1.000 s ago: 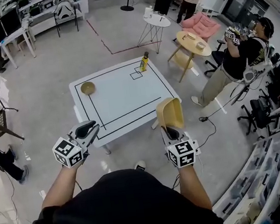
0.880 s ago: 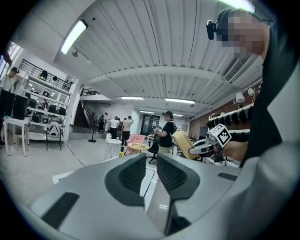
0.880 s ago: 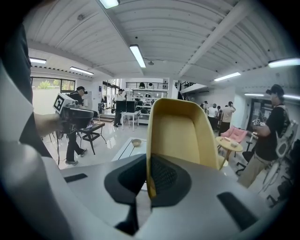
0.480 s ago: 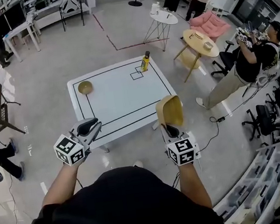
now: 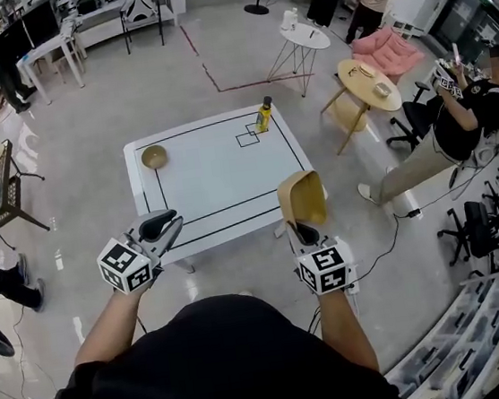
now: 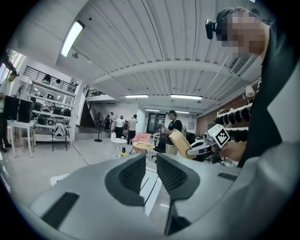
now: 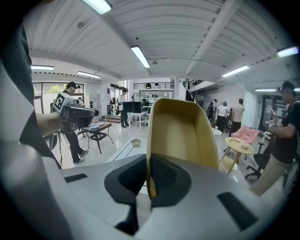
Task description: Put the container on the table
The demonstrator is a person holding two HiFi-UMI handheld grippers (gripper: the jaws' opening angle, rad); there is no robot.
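Yellow container (image 5: 302, 198), judged light, stiff and thin-walled, is held aloft near the white table (image 5: 218, 166), one wall clamped between the jaws of the right gripper (image 5: 301, 231). The left gripper (image 5: 161, 227) is slightly parted and empty.

Both arms out front: left grey gripper (image 5: 167, 222) slightly parted, empty; right grey gripper (image 5: 304, 232) pinches the upright tan plastic container (image 5: 302, 198)

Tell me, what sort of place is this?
Probably an open-plan lab or workshop: desks with dark computer monitors, a white low table marked with black lines, and shelves of clear plastic storage bins.
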